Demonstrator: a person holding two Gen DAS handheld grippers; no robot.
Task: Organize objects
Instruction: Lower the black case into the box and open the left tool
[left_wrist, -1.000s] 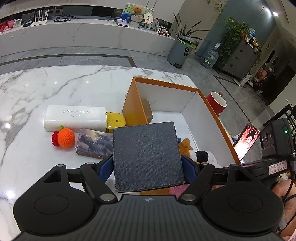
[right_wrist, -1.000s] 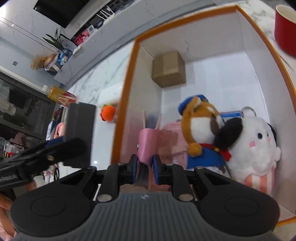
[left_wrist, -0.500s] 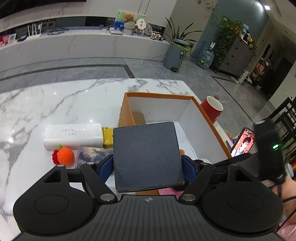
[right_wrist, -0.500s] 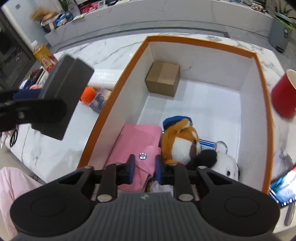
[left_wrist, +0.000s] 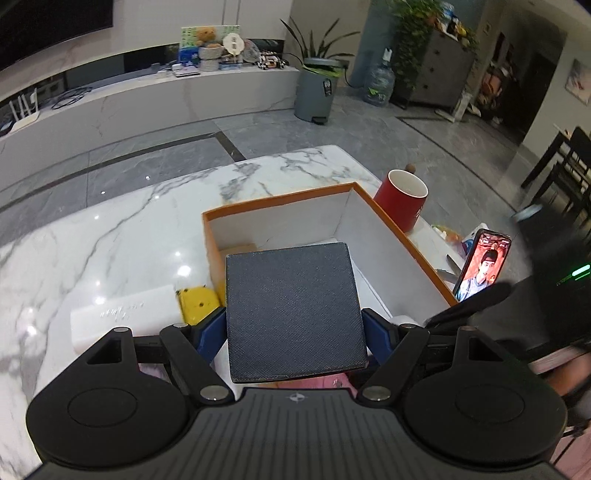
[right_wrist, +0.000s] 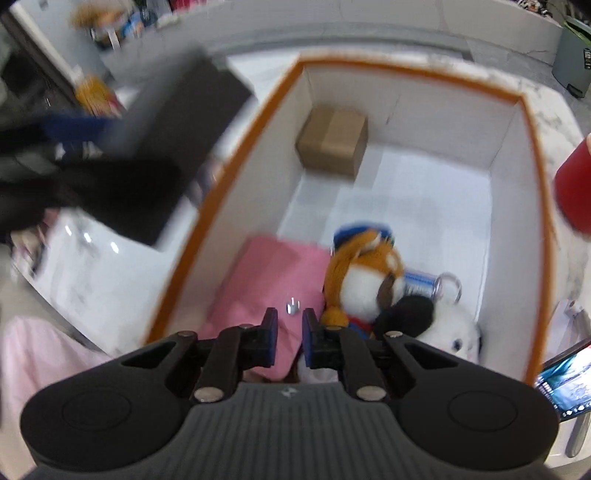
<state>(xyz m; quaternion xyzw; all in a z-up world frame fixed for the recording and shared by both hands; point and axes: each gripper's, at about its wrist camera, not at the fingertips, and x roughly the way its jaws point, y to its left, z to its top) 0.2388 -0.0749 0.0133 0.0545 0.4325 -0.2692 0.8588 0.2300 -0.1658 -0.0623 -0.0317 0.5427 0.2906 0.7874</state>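
My left gripper (left_wrist: 293, 325) is shut on a dark grey textured box (left_wrist: 293, 310), held above the near left corner of the orange-rimmed white box (left_wrist: 277, 205). The right wrist view shows that grey box (right_wrist: 177, 122) blurred, left of the orange box (right_wrist: 229, 166). My right gripper (right_wrist: 289, 336) hangs nearly closed and empty over a pink pouch (right_wrist: 266, 273) inside the box. A brown cardboard box (right_wrist: 332, 142), an orange fox plush (right_wrist: 365, 273) and a white plush (right_wrist: 450, 328) also lie inside.
On the marble table (left_wrist: 110, 229) left of the box lie a white carton (left_wrist: 122, 314) and a yellow toy (left_wrist: 195, 301). A red mug (left_wrist: 402, 199) and a lit phone (left_wrist: 482, 264) stand to the right. Floor lies beyond the far edge.
Both grippers have risen and pulled back. The right gripper let go of the pink pouch, which now lies flat in the box. The left gripper still carries the grey box.
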